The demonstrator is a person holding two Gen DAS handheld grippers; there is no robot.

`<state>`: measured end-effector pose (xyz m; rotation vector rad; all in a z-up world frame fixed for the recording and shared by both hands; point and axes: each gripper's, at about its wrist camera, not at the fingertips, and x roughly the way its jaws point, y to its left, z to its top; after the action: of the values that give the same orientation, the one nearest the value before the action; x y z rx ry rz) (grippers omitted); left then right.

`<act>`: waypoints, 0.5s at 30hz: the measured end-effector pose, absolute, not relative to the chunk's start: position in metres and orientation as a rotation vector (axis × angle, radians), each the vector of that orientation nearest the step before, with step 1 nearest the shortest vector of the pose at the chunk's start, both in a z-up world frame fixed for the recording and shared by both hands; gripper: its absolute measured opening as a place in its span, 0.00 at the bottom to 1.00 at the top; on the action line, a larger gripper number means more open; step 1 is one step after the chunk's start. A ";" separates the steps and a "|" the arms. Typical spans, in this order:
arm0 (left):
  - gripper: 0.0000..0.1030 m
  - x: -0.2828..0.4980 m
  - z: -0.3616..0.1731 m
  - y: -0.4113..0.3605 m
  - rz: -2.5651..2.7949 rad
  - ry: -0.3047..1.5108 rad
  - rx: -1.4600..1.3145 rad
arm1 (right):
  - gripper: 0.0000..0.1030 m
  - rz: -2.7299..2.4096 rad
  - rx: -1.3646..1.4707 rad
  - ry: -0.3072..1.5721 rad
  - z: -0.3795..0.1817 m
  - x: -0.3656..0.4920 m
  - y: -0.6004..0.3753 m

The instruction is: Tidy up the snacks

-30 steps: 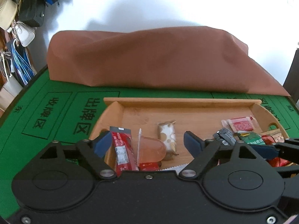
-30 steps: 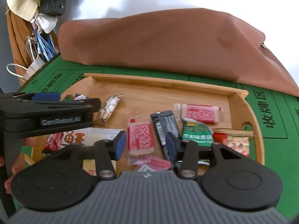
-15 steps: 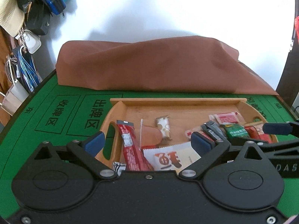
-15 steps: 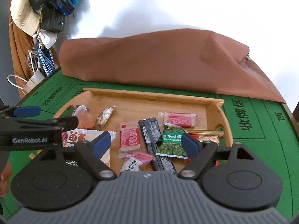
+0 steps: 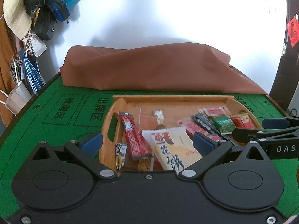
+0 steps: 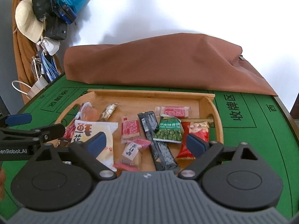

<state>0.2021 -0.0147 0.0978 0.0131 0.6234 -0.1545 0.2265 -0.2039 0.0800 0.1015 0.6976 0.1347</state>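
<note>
A wooden tray (image 5: 173, 98) (image 6: 145, 93) sits on the green table and holds several snack packets. Among them are a white and yellow biscuit bag (image 5: 173, 149) (image 6: 93, 130), a long red stick pack (image 5: 134, 136), a black bar (image 6: 157, 140), a green pea packet (image 6: 169, 132) and a red peanut packet (image 6: 194, 136). My left gripper (image 5: 147, 142) is open and empty above the tray's near left end. My right gripper (image 6: 146, 143) is open and empty above the tray's near edge. Each gripper shows in the other's view, the right one (image 5: 271, 127) and the left one (image 6: 28, 125).
A brown cloth-covered mound (image 5: 149, 69) lies along the table's far edge behind the tray. Bags and hats (image 5: 28, 18) hang on the wall at the left. The green felt (image 6: 252, 130) with printed characters surrounds the tray.
Both grippers have pulled back and up from the tray, so more of it shows. The right gripper's jaws have opened wider. The snacks have not moved.
</note>
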 end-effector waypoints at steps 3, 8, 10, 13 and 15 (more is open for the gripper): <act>1.00 0.190 0.096 -0.013 -0.159 0.614 0.011 | 1.00 0.141 0.105 0.687 0.079 0.216 -0.205; 1.00 0.171 0.092 -0.014 -0.168 0.609 0.018 | 1.00 0.155 0.107 0.676 0.076 0.199 -0.202; 1.00 0.165 0.090 -0.014 -0.175 0.609 0.011 | 1.00 0.161 0.104 0.674 0.075 0.192 -0.202; 1.00 0.153 0.086 -0.014 -0.175 0.605 0.017 | 1.00 0.156 0.084 0.665 0.072 0.181 -0.200; 1.00 0.147 0.083 -0.015 -0.170 0.602 0.019 | 1.00 0.143 0.068 0.658 0.070 0.173 -0.198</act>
<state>0.1470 -0.0147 0.0830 0.0189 0.6018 -0.1697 0.1732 -0.1985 0.0696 0.0680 0.6576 0.1432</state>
